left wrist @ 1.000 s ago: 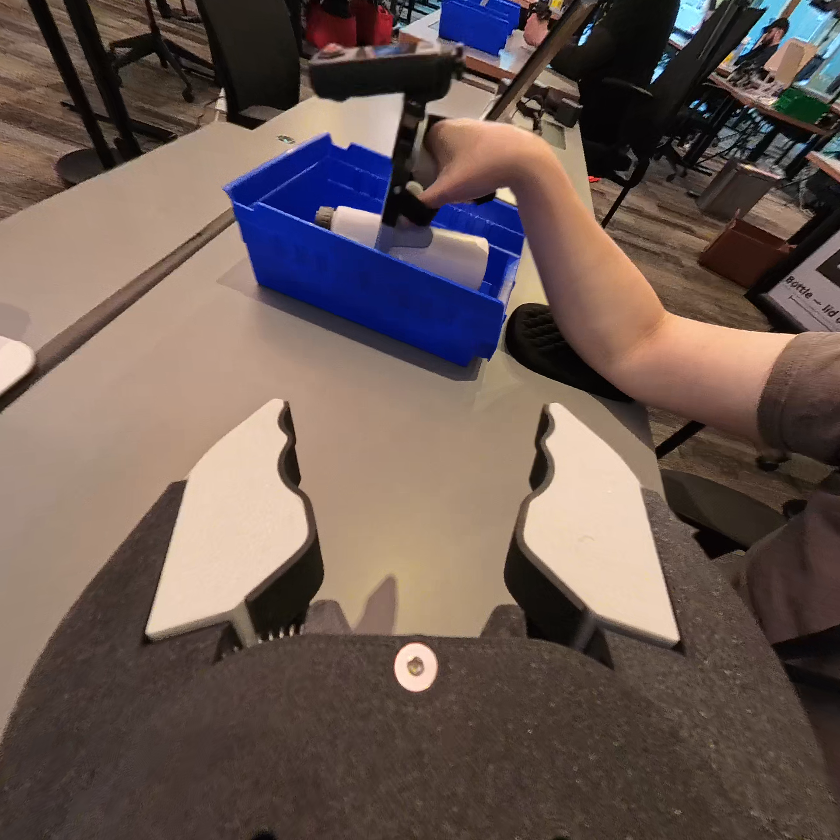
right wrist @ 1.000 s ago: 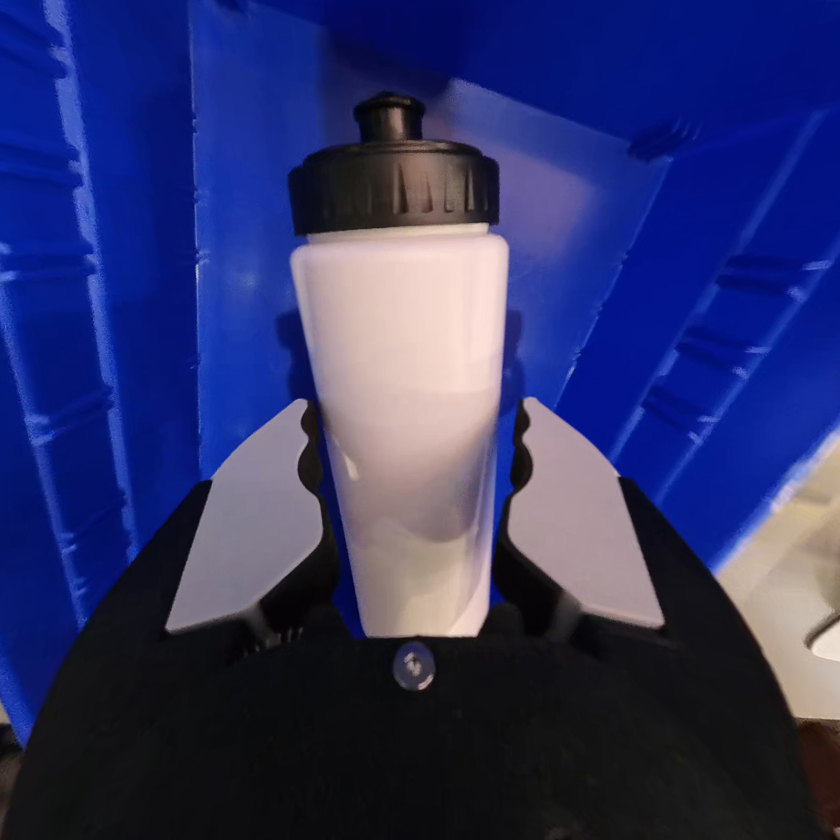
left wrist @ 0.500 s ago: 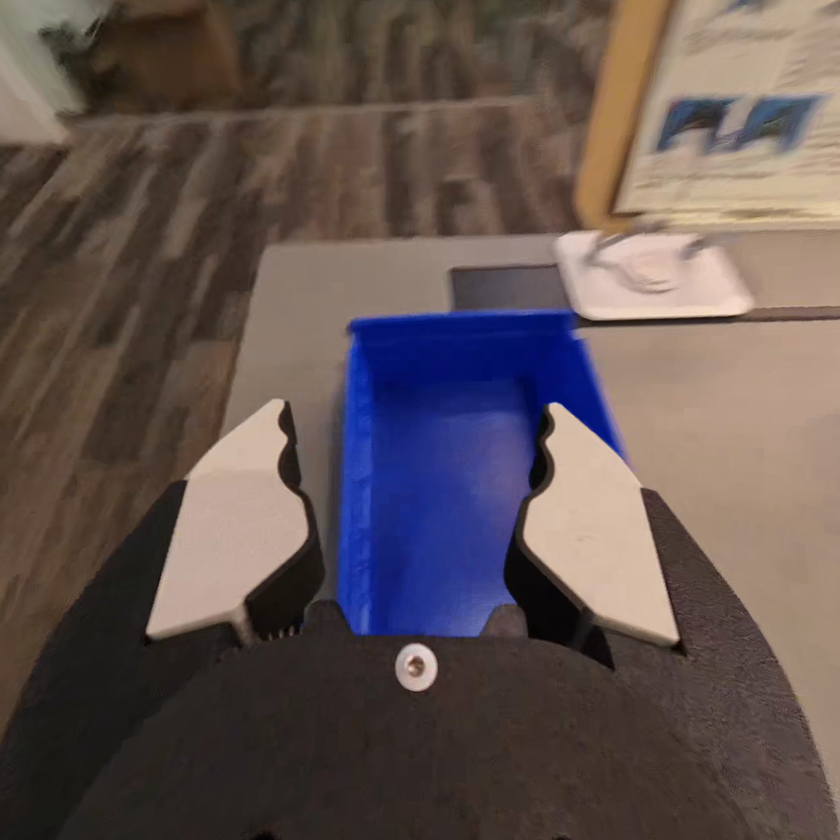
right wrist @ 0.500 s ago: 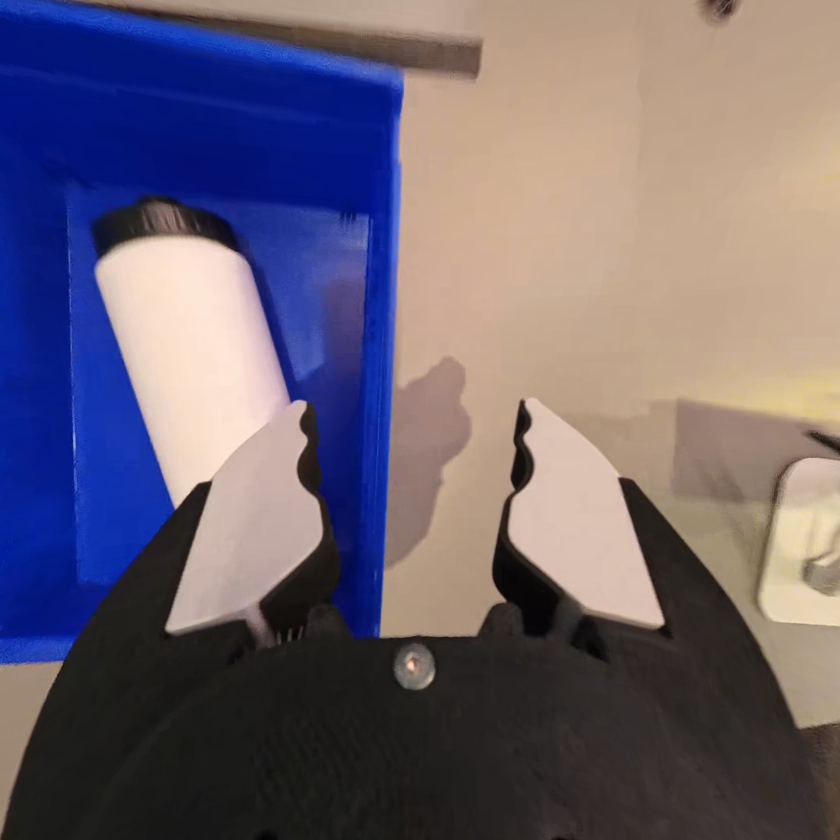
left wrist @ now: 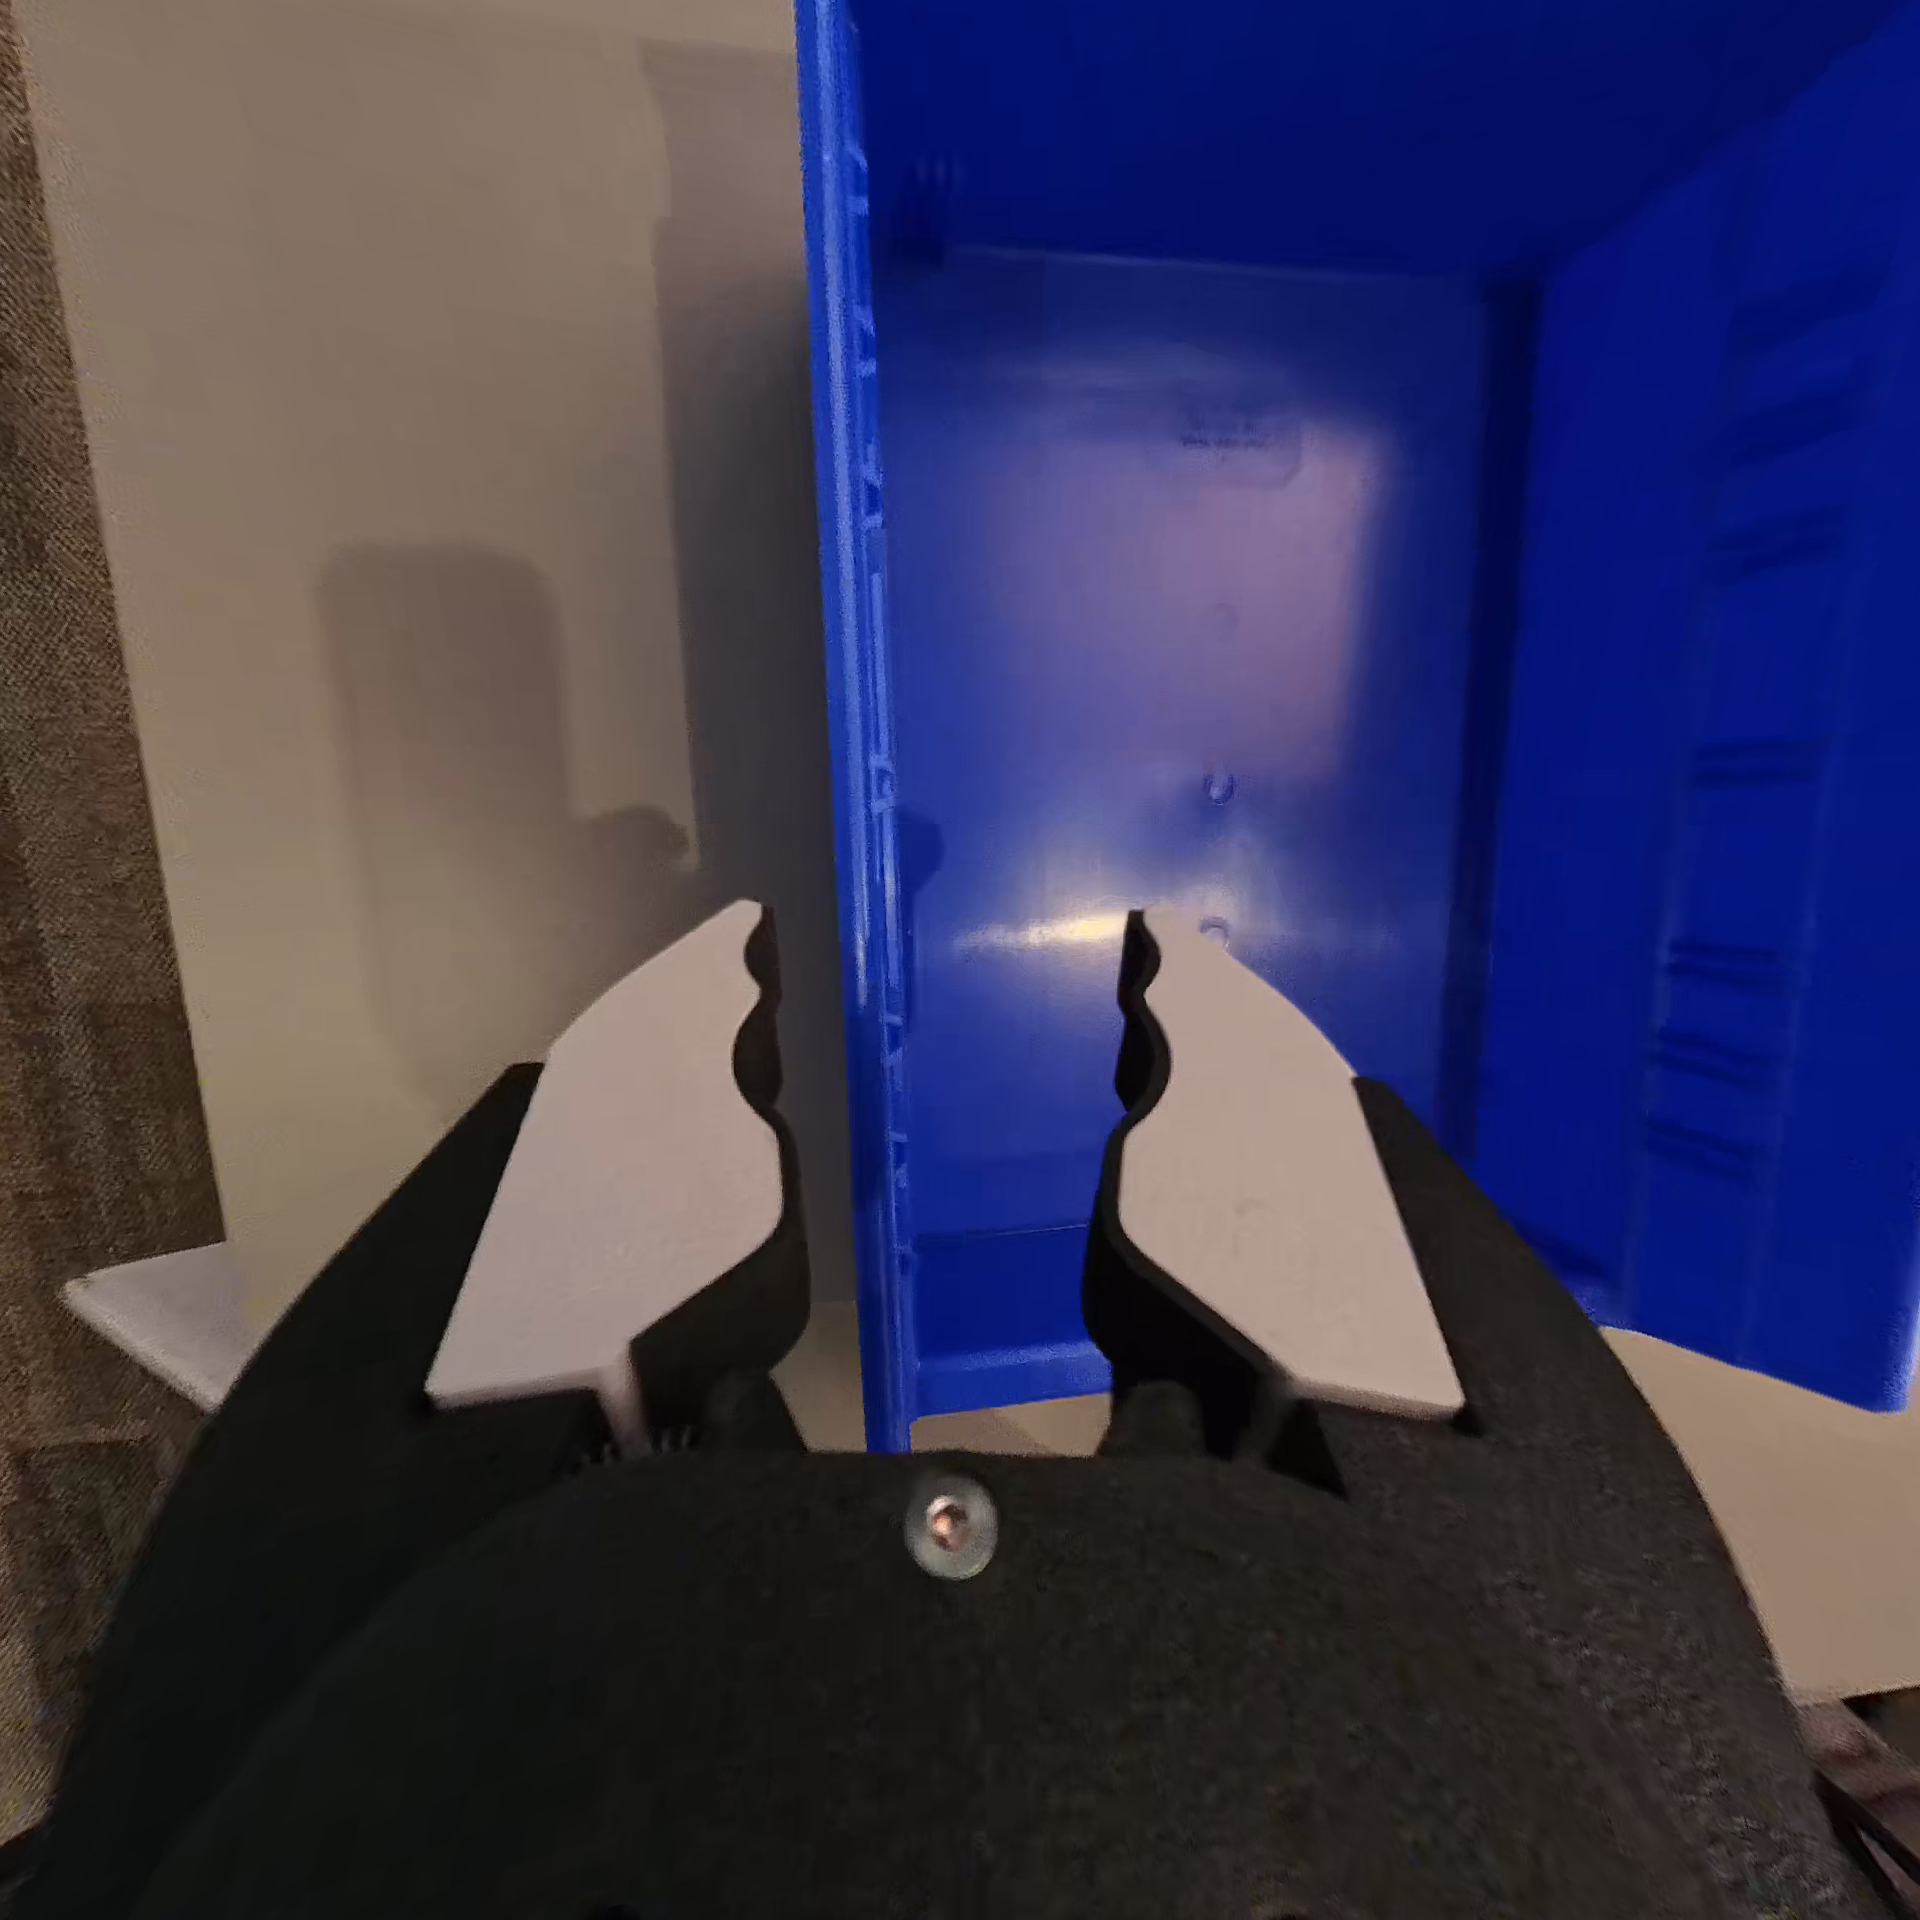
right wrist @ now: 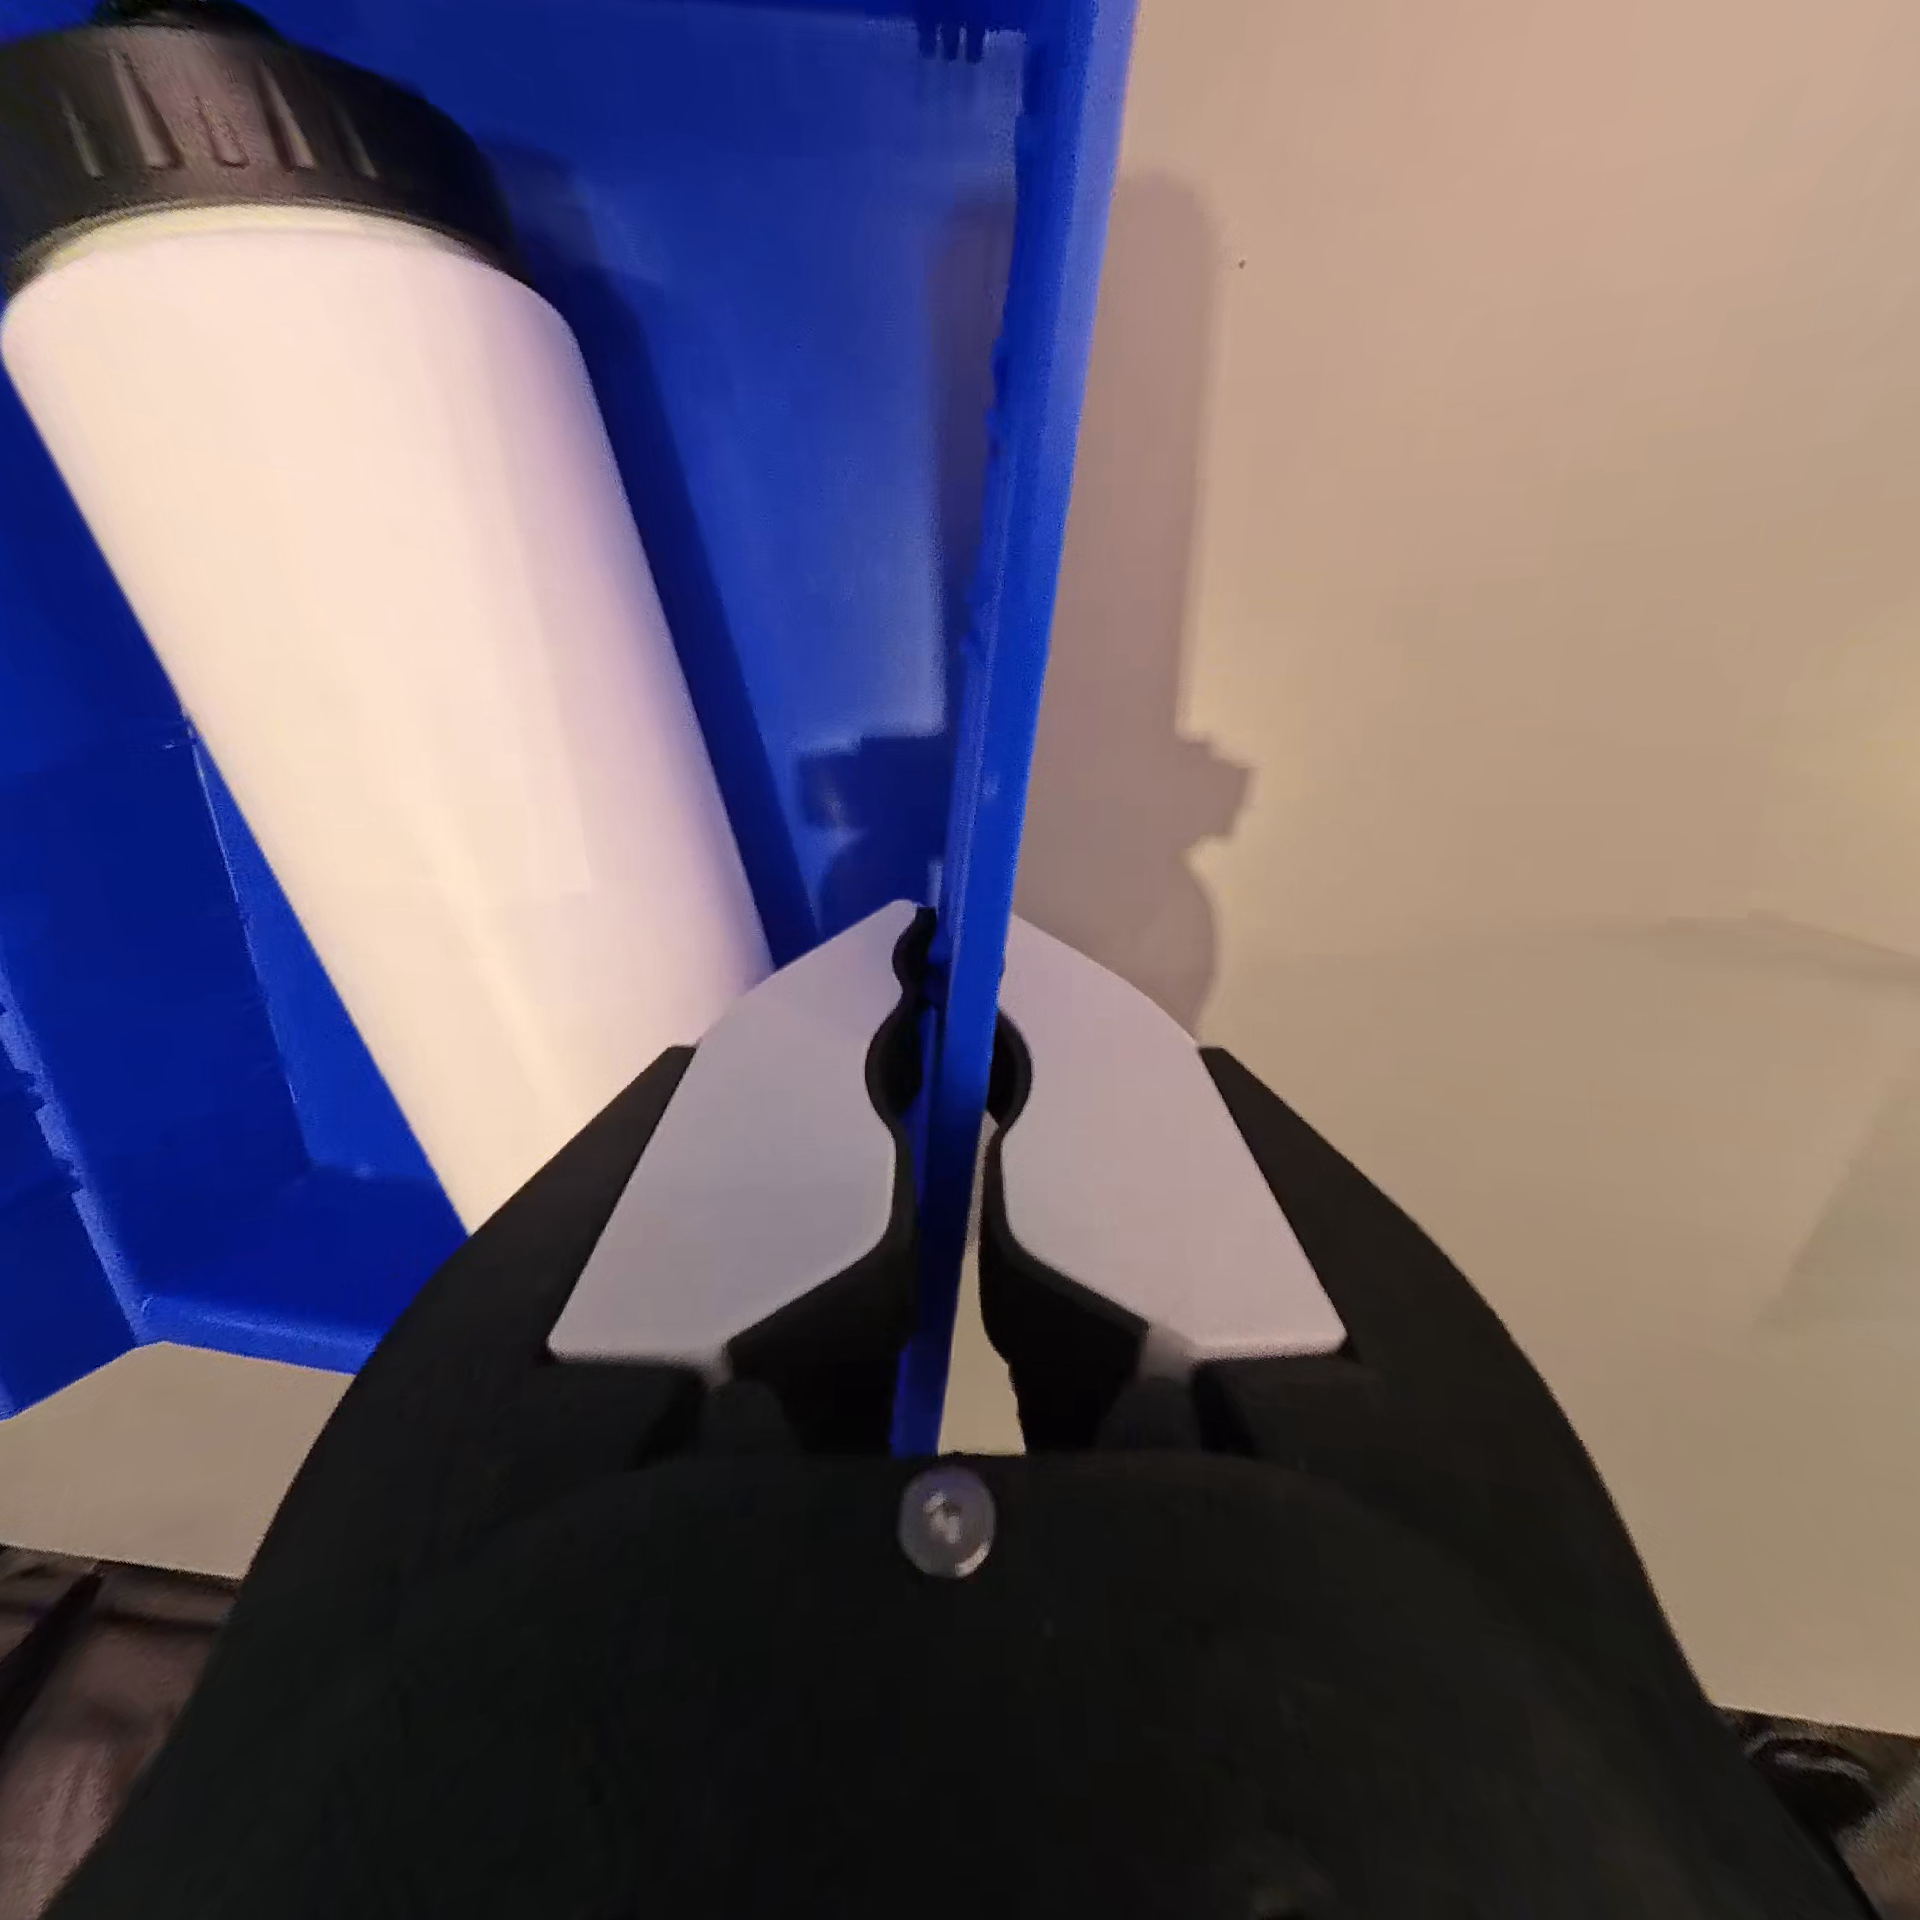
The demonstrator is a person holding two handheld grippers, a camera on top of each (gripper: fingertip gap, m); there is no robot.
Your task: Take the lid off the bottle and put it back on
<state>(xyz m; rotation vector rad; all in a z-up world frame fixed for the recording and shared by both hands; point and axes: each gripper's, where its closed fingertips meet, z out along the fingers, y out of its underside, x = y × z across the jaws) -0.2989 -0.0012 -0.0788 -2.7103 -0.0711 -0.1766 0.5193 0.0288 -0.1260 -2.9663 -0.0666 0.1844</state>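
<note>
Bottle (right wrist: 343, 644) cropped (lid (right wrist: 208, 156) too), right gripper (right wrist: 951, 935) clamping bin wall (right wrist: 1023, 416), left gripper (left wrist: 945, 925) fingers apart.

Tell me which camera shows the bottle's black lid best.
The right wrist view. The ribbed black lid sits on the white bottle, which lies in the blue bin; the right gripper is clamped on the bin's wall. The left wrist view shows no bottle or lid, only the open left gripper astride another wall.

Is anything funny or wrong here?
Yes. The right gripper is pinched shut on the blue bin's wall, not on the bottle. The bottle lies on its side inside the bin, black lid on. The left gripper is open, straddling the bin's other wall.
</note>
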